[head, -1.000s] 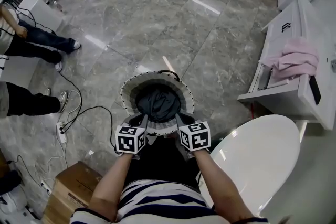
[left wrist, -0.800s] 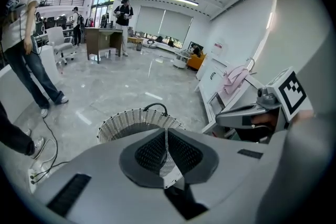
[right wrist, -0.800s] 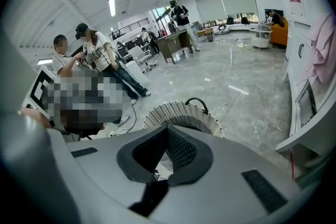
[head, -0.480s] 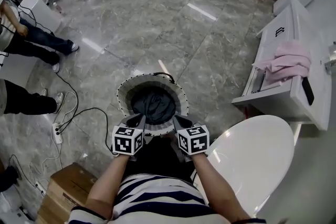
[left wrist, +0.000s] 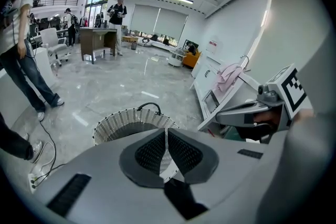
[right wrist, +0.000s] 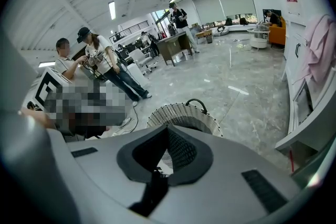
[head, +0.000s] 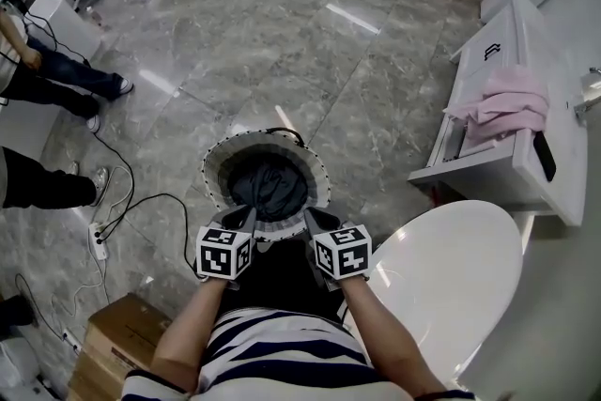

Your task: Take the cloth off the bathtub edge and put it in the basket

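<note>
A pink cloth [head: 502, 106] lies bunched on the top edge of the long white tub unit [head: 526, 155] at the right. It also shows in the left gripper view [left wrist: 229, 73] and the right gripper view [right wrist: 320, 42]. A round woven basket [head: 218, 166] stands on the floor in front of me with a dark cloth [head: 270, 183] inside. My left gripper [head: 246, 219] and right gripper [head: 313, 219] hang side by side over the basket's near rim, both shut with nothing between the jaws. I cannot tell whether they touch the rim. The basket [left wrist: 118, 122] [right wrist: 178, 113] fills the space just beyond each gripper.
A white oval lid [head: 451, 277] sits close at my right. A cardboard box [head: 122, 343] is at the lower left. A cable and a power strip [head: 97, 239] run across the marble floor. People stand at the left edge [head: 47, 183], with chairs and a desk farther back.
Both grippers have risen a little together at the basket's near rim, jaws still shut. The head view has shifted slightly; the pink cloth has not moved.
</note>
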Available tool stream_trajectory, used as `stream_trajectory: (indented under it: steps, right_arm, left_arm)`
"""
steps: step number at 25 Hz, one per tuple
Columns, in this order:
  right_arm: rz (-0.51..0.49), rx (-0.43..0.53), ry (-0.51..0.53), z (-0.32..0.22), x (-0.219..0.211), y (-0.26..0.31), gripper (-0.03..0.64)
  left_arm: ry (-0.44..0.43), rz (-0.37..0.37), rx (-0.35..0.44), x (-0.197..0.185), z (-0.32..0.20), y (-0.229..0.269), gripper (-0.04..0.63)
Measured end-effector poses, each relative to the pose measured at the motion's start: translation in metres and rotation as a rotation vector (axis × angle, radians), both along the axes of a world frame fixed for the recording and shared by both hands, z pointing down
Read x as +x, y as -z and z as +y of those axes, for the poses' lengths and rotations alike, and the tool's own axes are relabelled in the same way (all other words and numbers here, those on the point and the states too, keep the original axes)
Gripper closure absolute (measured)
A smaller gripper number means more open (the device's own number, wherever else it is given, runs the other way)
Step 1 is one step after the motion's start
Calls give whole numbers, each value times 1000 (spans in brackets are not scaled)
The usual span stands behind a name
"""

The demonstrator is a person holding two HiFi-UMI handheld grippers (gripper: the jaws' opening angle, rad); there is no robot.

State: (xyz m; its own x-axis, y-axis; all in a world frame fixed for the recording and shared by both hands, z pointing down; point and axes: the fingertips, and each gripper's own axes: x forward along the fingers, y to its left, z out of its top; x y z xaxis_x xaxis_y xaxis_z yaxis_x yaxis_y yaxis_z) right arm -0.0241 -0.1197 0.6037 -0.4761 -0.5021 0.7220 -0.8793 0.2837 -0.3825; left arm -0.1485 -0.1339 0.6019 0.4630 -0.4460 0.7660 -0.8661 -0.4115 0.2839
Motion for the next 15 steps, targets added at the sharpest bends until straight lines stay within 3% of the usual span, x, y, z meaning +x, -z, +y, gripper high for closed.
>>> stream_trajectory:
  steps: [15]
  right_arm:
    - [0, -14, 17, 0, 0, -4, 591]
  left_arm:
    - [2, 0, -6, 5, -3, -2, 565]
